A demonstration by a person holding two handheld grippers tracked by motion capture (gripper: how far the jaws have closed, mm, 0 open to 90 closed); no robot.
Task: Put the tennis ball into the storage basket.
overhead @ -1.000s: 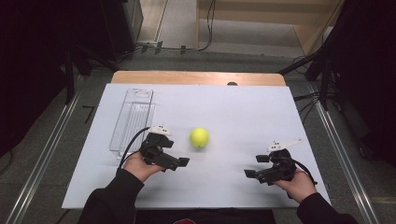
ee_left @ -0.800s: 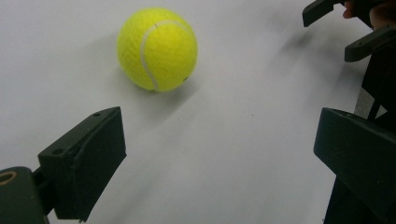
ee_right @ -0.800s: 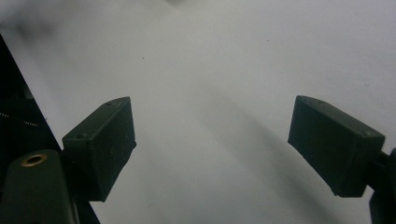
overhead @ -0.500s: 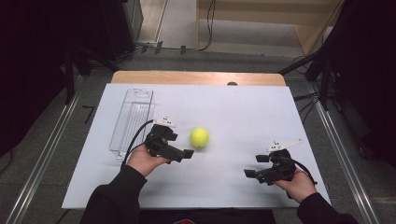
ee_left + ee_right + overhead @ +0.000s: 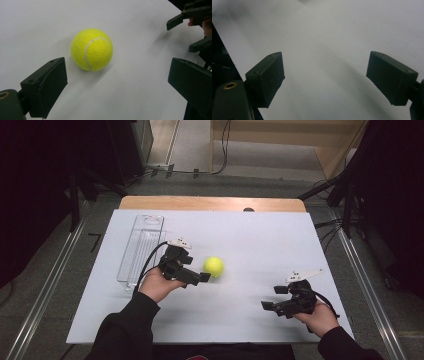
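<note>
A yellow tennis ball (image 5: pixel 213 267) rests on the white table top (image 5: pixel 265 240), left of centre. My left gripper (image 5: pixel 199 269) is just left of the ball, open, with its near jaw almost at the ball's side. In the left gripper view the ball (image 5: pixel 91 49) lies a little ahead of the wide-apart jaws of the left gripper (image 5: pixel 118 71) and is not between them. My right gripper (image 5: pixel 274 297) is open near the front right of the table, over bare surface. The right gripper (image 5: pixel 325 67) has nothing between its jaws. The left gripper view also shows the right gripper (image 5: pixel 192 27), far off.
A clear plastic tray (image 5: pixel 142 247) lies lengthwise at the left of the table, behind my left hand. A wooden strip (image 5: pixel 210 203) runs along the far table edge. Metal rails (image 5: pixel 45 290) flank both sides on the floor.
My left gripper has moved forward and to the right, closing in on the ball. The ball and the right gripper have stayed put.
</note>
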